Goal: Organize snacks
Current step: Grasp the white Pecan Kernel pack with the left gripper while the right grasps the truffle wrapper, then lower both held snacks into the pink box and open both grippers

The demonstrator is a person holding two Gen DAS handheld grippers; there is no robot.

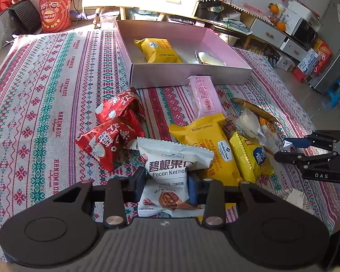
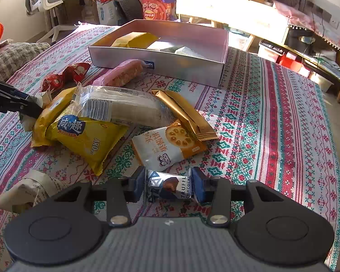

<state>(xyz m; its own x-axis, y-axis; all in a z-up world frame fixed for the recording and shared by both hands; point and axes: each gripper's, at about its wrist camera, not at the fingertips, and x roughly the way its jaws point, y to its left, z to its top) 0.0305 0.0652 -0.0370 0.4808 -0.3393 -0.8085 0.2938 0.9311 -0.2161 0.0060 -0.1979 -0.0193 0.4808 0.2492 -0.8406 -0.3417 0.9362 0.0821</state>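
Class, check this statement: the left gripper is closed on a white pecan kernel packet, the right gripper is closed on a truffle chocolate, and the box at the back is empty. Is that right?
One part is wrong: the box is not empty. The left wrist view shows a yellow packet and a pale wrapper inside. The rest holds: the left gripper pinches the pecan packet, and the right gripper pinches the truffle chocolate.

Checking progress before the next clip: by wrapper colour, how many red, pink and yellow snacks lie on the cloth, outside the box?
Red packets: 2
Pink bar: 1
Yellow packets: 2
Total: 5
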